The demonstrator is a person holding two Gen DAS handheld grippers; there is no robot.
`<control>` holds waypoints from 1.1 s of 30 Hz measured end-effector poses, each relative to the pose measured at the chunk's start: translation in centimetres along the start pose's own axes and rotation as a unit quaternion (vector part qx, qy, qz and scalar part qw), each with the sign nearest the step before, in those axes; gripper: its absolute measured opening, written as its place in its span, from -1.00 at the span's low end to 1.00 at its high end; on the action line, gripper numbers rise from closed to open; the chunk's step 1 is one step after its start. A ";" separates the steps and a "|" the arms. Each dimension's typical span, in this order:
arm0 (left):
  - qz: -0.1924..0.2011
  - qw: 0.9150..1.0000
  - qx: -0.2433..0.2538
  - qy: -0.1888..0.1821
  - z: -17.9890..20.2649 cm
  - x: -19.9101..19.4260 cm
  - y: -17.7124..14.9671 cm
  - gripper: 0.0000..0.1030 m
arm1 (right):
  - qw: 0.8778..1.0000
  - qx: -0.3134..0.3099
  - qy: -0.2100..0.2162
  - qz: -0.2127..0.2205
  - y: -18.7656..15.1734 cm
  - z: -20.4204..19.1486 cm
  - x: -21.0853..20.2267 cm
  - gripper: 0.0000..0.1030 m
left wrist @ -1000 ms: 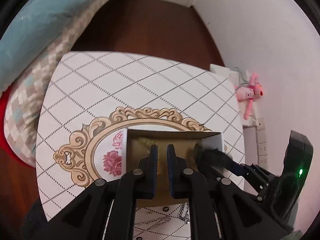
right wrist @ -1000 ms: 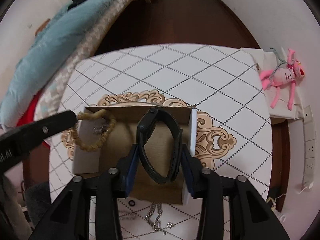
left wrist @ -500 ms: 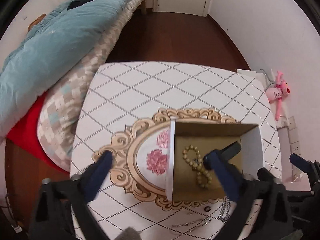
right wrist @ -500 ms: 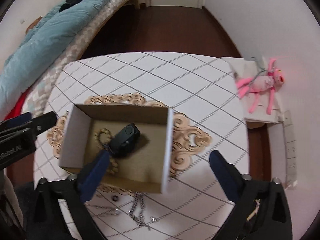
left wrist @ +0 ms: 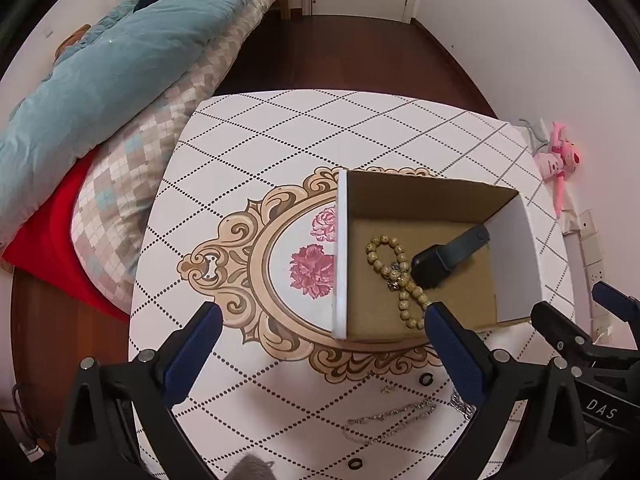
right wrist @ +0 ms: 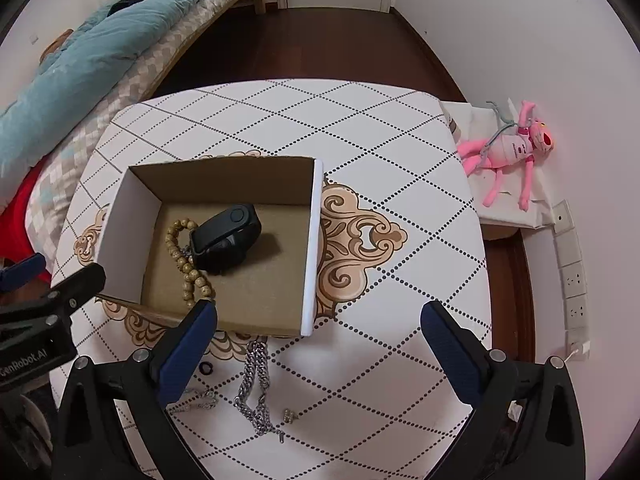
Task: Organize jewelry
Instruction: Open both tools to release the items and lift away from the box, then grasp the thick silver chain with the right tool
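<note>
An open cardboard box (left wrist: 514, 240) (right wrist: 316, 240) stands on the patterned table. Inside lie a wooden bead bracelet (left wrist: 394, 276) (right wrist: 188, 260) and a black smart band (left wrist: 448, 256) (right wrist: 226, 236). My left gripper (left wrist: 320, 348) is open and empty, raised above the table near the box's left wall. My right gripper (right wrist: 318, 344) is open and empty, above the box's near right corner. A thick silver chain (right wrist: 256, 384), a thin silver chain (left wrist: 388, 416), a small pendant (right wrist: 289, 415) and small black rings (left wrist: 426, 379) (right wrist: 205, 368) lie on the table in front of the box.
The white table (left wrist: 320, 140) has a dotted diamond pattern and an ornate gold frame print. A bed with a blue quilt (left wrist: 100, 60) lies to the left. A pink plush toy (right wrist: 508, 148) lies on the floor at the right by the wall sockets.
Both grippers opened and pulled up and back from the box. The left let go of the bead bracelet and the right let go of the black band; both now lie in the box.
</note>
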State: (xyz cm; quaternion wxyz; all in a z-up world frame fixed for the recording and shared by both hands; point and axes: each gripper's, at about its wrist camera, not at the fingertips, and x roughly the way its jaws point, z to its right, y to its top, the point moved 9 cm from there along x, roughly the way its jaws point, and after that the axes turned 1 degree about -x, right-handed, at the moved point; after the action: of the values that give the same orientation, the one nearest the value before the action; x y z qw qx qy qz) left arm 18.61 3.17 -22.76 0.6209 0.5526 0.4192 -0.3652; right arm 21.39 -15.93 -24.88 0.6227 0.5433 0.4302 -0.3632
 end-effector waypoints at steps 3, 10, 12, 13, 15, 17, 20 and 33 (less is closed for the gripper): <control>0.006 1.000 -0.002 0.005 0.0 -1.2 -0.2 1.00 | 1.000 0.005 -0.002 0.016 0.0 0.2 -1.5 0.99; 0.040 0.999 0.003 0.014 0.0 -5.4 -0.7 1.00 | 0.999 0.015 -0.004 0.049 -0.6 0.4 -5.8 1.00; 0.048 0.999 0.002 0.013 0.1 -6.7 -0.9 1.00 | 0.998 0.018 -0.003 0.059 -0.9 0.5 -7.1 1.00; 0.054 0.998 0.003 0.013 0.1 -7.6 -1.0 1.00 | 0.998 0.020 -0.003 0.064 -0.9 0.5 -7.8 1.00; 0.063 0.998 0.006 0.012 0.2 -8.9 -1.2 1.00 | 0.997 0.023 -0.002 0.074 -1.1 0.7 -9.0 1.00; 0.067 0.998 0.009 0.011 0.4 -10.0 -1.5 1.00 | 0.996 0.030 0.001 0.083 -1.5 0.8 -10.5 0.99; 0.075 0.997 0.008 0.007 0.5 -11.6 -1.8 1.00 | 0.994 0.036 0.007 0.102 -1.8 0.8 -12.9 0.99; 0.064 0.995 -0.003 0.073 -2.8 -9.0 -5.8 1.00 | 0.996 0.035 0.039 0.070 -6.5 -0.1 -10.4 0.86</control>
State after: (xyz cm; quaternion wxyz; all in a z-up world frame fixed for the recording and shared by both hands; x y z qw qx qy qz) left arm 9.54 5.18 -16.72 0.6126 0.6017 0.4277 -0.2823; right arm 11.60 -16.91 -17.57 0.6099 0.6070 0.4027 -0.3119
